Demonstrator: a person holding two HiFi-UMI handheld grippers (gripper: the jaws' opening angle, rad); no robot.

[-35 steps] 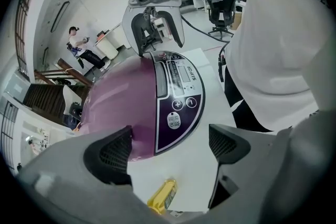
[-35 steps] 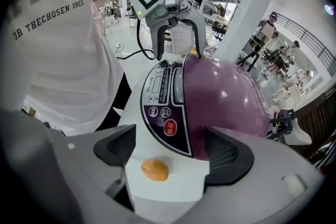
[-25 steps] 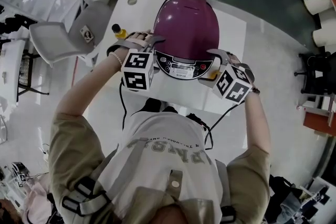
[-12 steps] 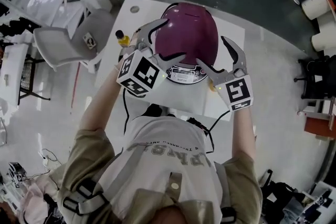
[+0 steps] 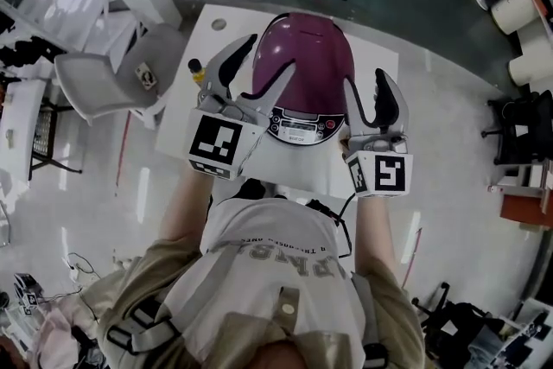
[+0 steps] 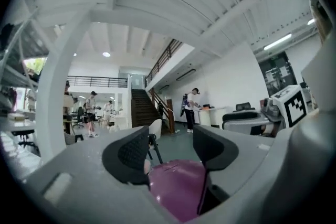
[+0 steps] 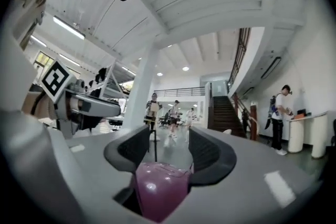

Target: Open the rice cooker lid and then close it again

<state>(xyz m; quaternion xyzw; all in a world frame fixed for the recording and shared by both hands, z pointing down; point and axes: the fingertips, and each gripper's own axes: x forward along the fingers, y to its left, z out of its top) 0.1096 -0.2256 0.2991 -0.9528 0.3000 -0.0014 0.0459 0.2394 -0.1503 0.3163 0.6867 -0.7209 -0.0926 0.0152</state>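
**Item: rice cooker** (image 5: 304, 69). Purple and domed, it stands on the white bench (image 5: 380, 56). Its lid (image 5: 311, 39) is down and shut. The control panel (image 5: 298, 127) faces the person.

**Relation to fingers.**
- In the head view the left gripper (image 5: 272, 52) is held over the cooker's left front.
- The right gripper (image 5: 367, 80) is held at the cooker's right edge.
- In each gripper view the purple dome shows low in the gap, below and beyond the pads, and no pad presses on it.

**Left gripper.** Its fingers (image 6: 128, 153) stand apart and have just been closing. Nothing is clamped between them.

**Right gripper.** Its fingers (image 7: 207, 153) also stand apart and have just been closing. They hold nothing.

**Pose.**
- Both grippers point roughly level, out over the cooker and into the hall, and each gripper's view catches the other gripper at its edge.
- The left marker cube (image 5: 214, 147) and the right marker cube (image 5: 382, 174) sit nearest the person.
- The left forearm (image 5: 186, 207) and right forearm (image 5: 371, 225) reach forward from the shoulders, one on either side of the cooker's front.

**Surroundings.**
- A small yellow-topped bottle (image 5: 199, 69) stands on the bench just left of the cooker, beside the left gripper.
- A grey chair (image 5: 104, 73) stands on the floor to the left of the bench.
- A black cable (image 5: 346, 212) hangs at the bench's near edge.
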